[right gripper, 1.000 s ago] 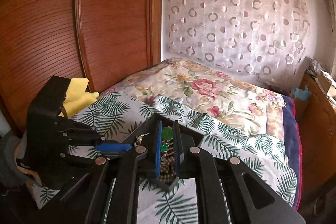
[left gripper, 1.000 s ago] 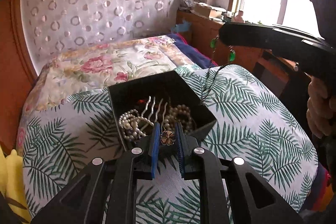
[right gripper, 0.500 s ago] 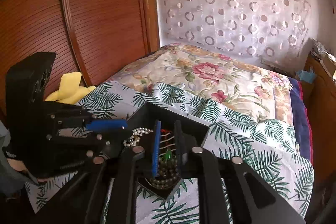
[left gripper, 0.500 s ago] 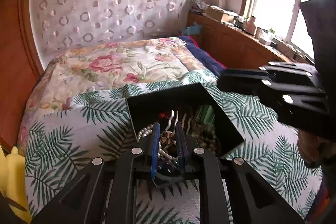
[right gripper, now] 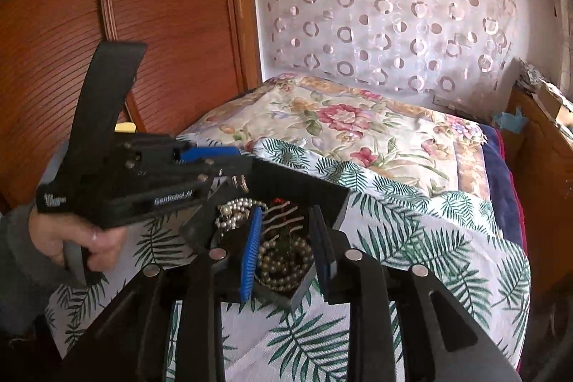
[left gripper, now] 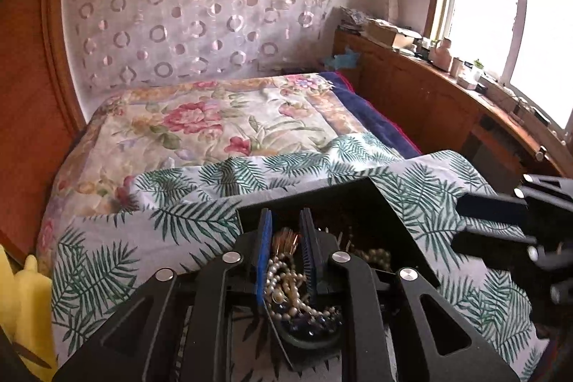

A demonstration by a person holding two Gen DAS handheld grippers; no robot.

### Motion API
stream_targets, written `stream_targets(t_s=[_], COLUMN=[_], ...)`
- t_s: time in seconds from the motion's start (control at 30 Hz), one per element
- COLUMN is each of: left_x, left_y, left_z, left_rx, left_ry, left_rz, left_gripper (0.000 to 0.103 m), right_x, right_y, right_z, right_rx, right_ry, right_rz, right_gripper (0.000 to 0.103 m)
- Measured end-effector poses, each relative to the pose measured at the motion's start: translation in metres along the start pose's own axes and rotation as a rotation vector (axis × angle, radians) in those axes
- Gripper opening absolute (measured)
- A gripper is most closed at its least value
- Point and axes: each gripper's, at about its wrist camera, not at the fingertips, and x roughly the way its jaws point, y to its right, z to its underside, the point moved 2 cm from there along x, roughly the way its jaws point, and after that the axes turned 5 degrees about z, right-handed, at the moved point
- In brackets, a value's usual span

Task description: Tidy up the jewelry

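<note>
A black open box (left gripper: pixel 358 190) of jewelry sits on the palm-leaf cloth (left gripper: pixel 179 213). My left gripper (left gripper: pixel 284 221) hangs over its near corner, jaws opening, with nothing pressed between the pads. Under them lie a white pearl string (left gripper: pixel 286 289) and dark blue beads (left gripper: pixel 311 321). My right gripper (right gripper: pixel 286 217) stands over the box (right gripper: pixel 304 185) too, jaws opening and holding nothing. Below it are a silver wavy comb (right gripper: pixel 283 217), a dark green piece (right gripper: pixel 286 240) and beige beads (right gripper: pixel 283 269). Each gripper shows in the other's view: left gripper (right gripper: pixel 243 162), right gripper (left gripper: pixel 462 221).
The cloth covers the foot of a bed with a floral quilt (left gripper: pixel 222 127). A wooden wardrobe (right gripper: pixel 107 24) stands to the left. A wooden counter (left gripper: pixel 429 88) with small items runs under the window on the right. A yellow object (left gripper: pixel 25 303) lies at the bed's left edge. A person's hand (right gripper: pixel 71 238) grips the left tool.
Both grippers came down over the box. The left let go of the clover brooch and the right let go of the green pendant piece. Both pairs of jaws stand wider.
</note>
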Motion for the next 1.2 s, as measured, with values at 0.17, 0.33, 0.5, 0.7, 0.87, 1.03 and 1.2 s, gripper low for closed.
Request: stream_targets(t_s=[0.17, 0.33, 0.5, 0.7, 0.87, 1.03, 1.2], left_x=[-0.008, -0.025, -0.057, -0.104, -0.148, -0.18, -0.195], left_y=[-0.002, 0.001, 0.016, 0.038, 0.055, 0.065, 0.07], left_z=[0.006, 0.019, 0.041, 0.073, 0.096, 0.112, 0.123], left_rx=[-0.028, -0.047, -0.044, -0.031, -0.029, -0.044, -0.036], left_ry=[0.017, 0.024, 0.051, 0.092, 0.154, 0.196, 0.198], left_rz=[-0.046, -0.09, -0.12, -0.152, -0.165, -0.154, -0.167], left_gripper=[0.069, 0.084, 0.095, 0.095, 0.095, 0.095, 0.095], right_x=[-0.008, -0.026, -0.048, -0.088, -0.123, -0.152, -0.167], right_y=[0.0, 0.001, 0.0, -0.01, -0.021, -0.031, -0.037], right_z=[0.013, 0.027, 0.039, 0.057, 0.073, 0.088, 0.099], right_rx=[0.021, 0.048, 0.079, 0.109, 0.149, 0.181, 0.19], right_ry=[-0.002, 0.022, 0.059, 0.142, 0.201, 0.264, 0.278], right_rz=[0.022, 0.058, 0.12, 0.187, 0.218, 0.257, 0.261], right_gripper=[0.033, 0.051, 0.08, 0.1, 0.1, 0.1, 0.1])
